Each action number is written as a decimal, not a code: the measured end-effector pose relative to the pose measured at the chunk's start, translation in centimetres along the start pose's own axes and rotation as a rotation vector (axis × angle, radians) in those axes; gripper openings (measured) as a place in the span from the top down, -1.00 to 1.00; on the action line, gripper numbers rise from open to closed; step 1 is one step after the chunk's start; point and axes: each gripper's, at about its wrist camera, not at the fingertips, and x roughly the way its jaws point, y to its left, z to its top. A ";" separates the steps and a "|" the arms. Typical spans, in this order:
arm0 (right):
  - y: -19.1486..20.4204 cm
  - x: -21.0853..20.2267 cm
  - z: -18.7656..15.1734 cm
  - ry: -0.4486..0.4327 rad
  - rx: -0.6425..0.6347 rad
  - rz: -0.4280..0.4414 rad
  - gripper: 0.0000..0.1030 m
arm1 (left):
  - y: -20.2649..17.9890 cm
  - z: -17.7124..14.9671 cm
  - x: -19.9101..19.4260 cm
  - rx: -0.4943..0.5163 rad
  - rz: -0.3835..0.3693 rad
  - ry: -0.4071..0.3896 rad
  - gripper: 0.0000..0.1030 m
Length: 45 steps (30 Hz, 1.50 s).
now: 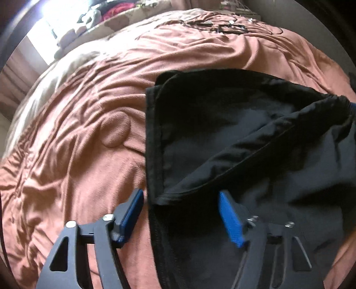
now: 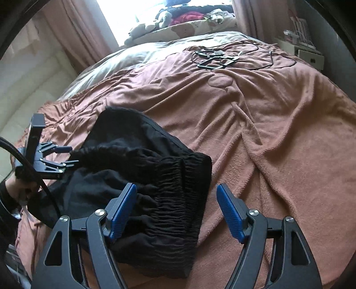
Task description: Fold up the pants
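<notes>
Black pants (image 1: 222, 133) lie folded on a rust-brown blanket (image 1: 77, 144). My left gripper (image 1: 181, 211) is open and straddles the pants' left edge: one blue pad is over the blanket, the other over the dark cloth, and a folded corner lies loose between them. In the right wrist view the pants (image 2: 138, 160) show their gathered elastic waistband (image 2: 178, 200). That waistband lies between the pads of my open right gripper (image 2: 176, 211), and its right pad stands clear of the cloth. The left gripper (image 2: 67, 155) shows at the far left, open at the pants' edge.
Black cables and flat black devices (image 2: 213, 59) lie on the far part of the blanket (image 2: 278, 133). Soft toys and clothes (image 2: 178, 17) are piled at the bright window. A pale padded wall (image 2: 33, 89) lies left, a white cabinet (image 2: 309, 55) right. A dark sleeve (image 2: 9, 195) holds the left gripper.
</notes>
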 end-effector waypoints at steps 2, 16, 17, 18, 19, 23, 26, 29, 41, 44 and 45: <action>0.0 0.3 0.0 0.015 -0.015 -0.029 0.33 | -0.1 0.0 0.1 0.019 -0.007 -0.004 0.24; -1.2 -1.6 -0.1 -0.072 0.052 0.042 0.95 | 1.6 2.7 -4.7 -0.049 -0.035 -0.096 0.81; -1.3 -1.6 -0.1 -0.075 0.057 0.045 0.95 | 1.8 3.0 -4.9 -0.055 -0.033 -0.101 0.81; -1.5 -1.7 -0.1 -0.080 0.066 0.049 0.95 | 1.9 3.5 -5.3 -0.063 -0.030 -0.108 0.81; -1.8 -1.8 -0.2 -0.088 0.075 0.056 0.95 | 2.0 4.0 -5.5 -0.071 -0.030 -0.114 0.81; -2.5 -2.1 -0.1 -0.114 0.101 0.063 0.96 | 1.7 6.0 -5.8 -0.084 -0.009 -0.135 0.83; -3.0 -2.0 -0.1 -0.125 0.126 0.071 0.96 | 1.5 7.5 -5.1 -0.084 0.012 -0.135 0.84; -3.5 -1.7 -0.2 -0.130 0.156 0.072 0.96 | 1.5 9.0 -4.0 -0.094 0.020 -0.134 0.84; -4.4 0.1 0.2 -0.138 0.236 0.042 0.95 | 1.5 12.2 2.3 -0.154 0.062 -0.072 0.84; -4.4 -0.1 0.5 -0.128 0.250 0.030 0.81 | 2.1 12.3 2.8 -0.195 0.081 -0.068 0.76; -4.6 -0.2 0.5 -0.126 0.255 0.037 0.47 | 2.4 12.3 2.9 -0.216 0.074 -0.062 0.50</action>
